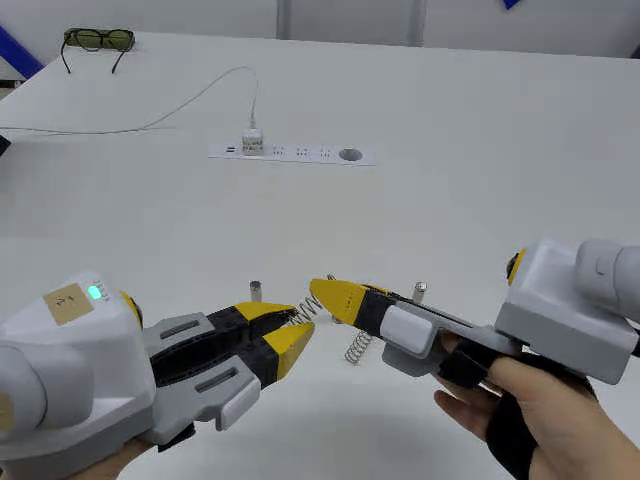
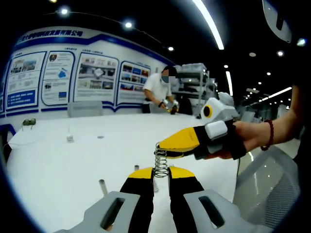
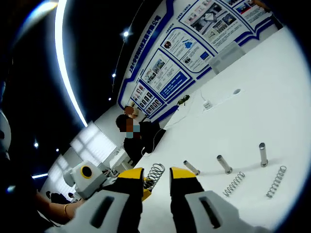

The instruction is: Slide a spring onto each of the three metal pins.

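HANDOVER IN MID-AIR: A person at a white workbench (image 1: 480, 120) holds a spring (image 2: 160, 162) between 2 hand-held grippers. The left gripper (image 2: 161, 173) has its yellow-tipped jaws drawn narrow on the spring's lower coils and carries it clear of the table. The right gripper (image 3: 156, 174) meets the free end, which sits between its jaws. Whether they pinch it or merely bracket it cannot be told.

The 3 metal pins (image 3: 223, 164) stand bare in a row just beyond the tips, and 2 more springs (image 3: 234, 183) lie loose on the table beside them, so none of the 3 placements looks done.

The likeliest slip is in the exchange itself. If the left jaws part before the right ones have a firm hold, the spring probably drops and rolls off among the pins. A hard squeeze across the coils could make it squirt sideways or bend out of true, and a bent spring may bind on a pin. With both grippers crowded near the row, a careless tip could also knock a pin or sweep away the loose springs.
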`<state>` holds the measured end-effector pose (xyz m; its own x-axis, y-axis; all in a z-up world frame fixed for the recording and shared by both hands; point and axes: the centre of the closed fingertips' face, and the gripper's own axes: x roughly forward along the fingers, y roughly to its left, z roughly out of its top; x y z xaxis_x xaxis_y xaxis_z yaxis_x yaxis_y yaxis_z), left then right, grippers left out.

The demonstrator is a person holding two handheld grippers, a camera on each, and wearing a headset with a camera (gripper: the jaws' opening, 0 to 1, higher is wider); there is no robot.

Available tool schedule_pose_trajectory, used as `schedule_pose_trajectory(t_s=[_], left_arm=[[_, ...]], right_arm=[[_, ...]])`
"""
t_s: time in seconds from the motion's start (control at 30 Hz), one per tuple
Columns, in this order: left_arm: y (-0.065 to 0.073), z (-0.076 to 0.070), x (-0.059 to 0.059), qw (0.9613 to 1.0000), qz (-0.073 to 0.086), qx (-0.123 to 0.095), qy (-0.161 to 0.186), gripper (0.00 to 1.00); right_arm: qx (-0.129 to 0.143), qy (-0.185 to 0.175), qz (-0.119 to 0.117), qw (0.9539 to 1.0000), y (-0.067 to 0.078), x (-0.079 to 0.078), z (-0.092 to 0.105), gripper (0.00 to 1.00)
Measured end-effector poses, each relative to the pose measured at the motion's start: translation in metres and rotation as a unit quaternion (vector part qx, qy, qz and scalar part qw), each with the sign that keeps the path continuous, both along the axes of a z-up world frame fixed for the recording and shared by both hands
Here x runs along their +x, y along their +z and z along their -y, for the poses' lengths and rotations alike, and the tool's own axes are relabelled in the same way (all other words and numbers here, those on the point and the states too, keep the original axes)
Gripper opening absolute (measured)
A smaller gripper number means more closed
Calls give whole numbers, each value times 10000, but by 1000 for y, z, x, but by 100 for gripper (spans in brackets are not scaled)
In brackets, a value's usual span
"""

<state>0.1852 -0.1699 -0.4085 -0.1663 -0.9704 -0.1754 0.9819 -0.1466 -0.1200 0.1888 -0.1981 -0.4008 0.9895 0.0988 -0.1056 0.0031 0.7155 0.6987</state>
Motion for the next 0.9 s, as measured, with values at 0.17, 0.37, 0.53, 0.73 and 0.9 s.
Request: schedule_pose_trajectory(t_s=[0.17,0.37,0.53,0.73,0.9], left_arm=[[2,1,-3,10000,-6,-45,-74,10],[3,1,-4,9999,22,-49,-107,10],[3,1,-4,9999,17,-44,-124,10],[1,1,-3,9999,59,79,-119,11],[-4,0,1,9995,168,273,-28,14]], right_arm=[[65,49,29,10000,0,0,-3,16],[364,207,64,9991,1,-1,-7,13],[376,234,138,9989,4,0,-9,12],[298,275,163,9990,5,1,-11,12],[-74,279,108,9995,4,2,-11,11]])
